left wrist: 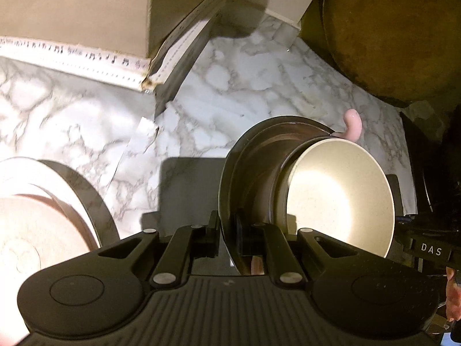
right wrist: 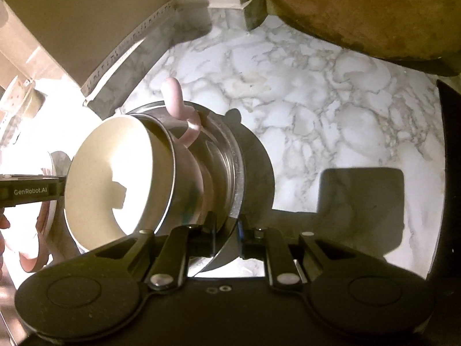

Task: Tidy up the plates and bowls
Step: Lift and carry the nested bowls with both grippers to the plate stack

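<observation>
Left gripper (left wrist: 226,230) and right gripper (right wrist: 226,230): matte black bodies, round side discs, silver pivot screws, ribbed housing on the left; white lettering "DAS" and "GenRobot.AI".

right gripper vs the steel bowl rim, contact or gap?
Touching. In the right wrist view the right gripper has both fingers closed on the steel bowl's rim, no gap visible.

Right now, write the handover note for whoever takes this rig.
Left gripper: jaws shut on the rim of the dark plate.
Right gripper: jaws shut on the same plate's opposite rim.
Cream bowl with pink handle sits on that plate, held over the marble counter.
A pink-and-white plate waits at left.
Left: set the stack down; nothing visibly placed yet.
</observation>
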A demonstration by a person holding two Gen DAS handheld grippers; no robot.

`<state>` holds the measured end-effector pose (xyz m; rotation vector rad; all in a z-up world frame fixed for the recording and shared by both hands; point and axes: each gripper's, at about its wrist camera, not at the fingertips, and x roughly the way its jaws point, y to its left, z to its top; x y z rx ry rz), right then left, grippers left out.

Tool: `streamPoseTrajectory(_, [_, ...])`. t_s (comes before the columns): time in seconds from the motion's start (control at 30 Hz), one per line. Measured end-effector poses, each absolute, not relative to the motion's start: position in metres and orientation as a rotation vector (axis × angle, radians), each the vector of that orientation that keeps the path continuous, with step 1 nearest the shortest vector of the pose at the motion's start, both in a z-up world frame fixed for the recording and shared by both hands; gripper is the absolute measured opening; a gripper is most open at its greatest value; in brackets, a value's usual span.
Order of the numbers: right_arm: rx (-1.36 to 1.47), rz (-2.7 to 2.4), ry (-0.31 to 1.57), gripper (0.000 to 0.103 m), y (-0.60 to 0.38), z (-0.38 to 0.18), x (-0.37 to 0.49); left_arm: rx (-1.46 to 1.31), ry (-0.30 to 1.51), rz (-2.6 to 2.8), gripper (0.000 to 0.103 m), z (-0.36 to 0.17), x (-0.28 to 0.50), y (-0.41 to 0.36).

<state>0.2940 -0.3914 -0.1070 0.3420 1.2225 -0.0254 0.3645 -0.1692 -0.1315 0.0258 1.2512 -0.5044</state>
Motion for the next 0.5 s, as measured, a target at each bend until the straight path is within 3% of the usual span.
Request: streamPoseTrajectory(0.5, [0.314,-0.015,1.221,0.019,-0.393,-0.112,0.309,0.006,1.217,-0.525,0.01,-0.137,0.365,-0.164])
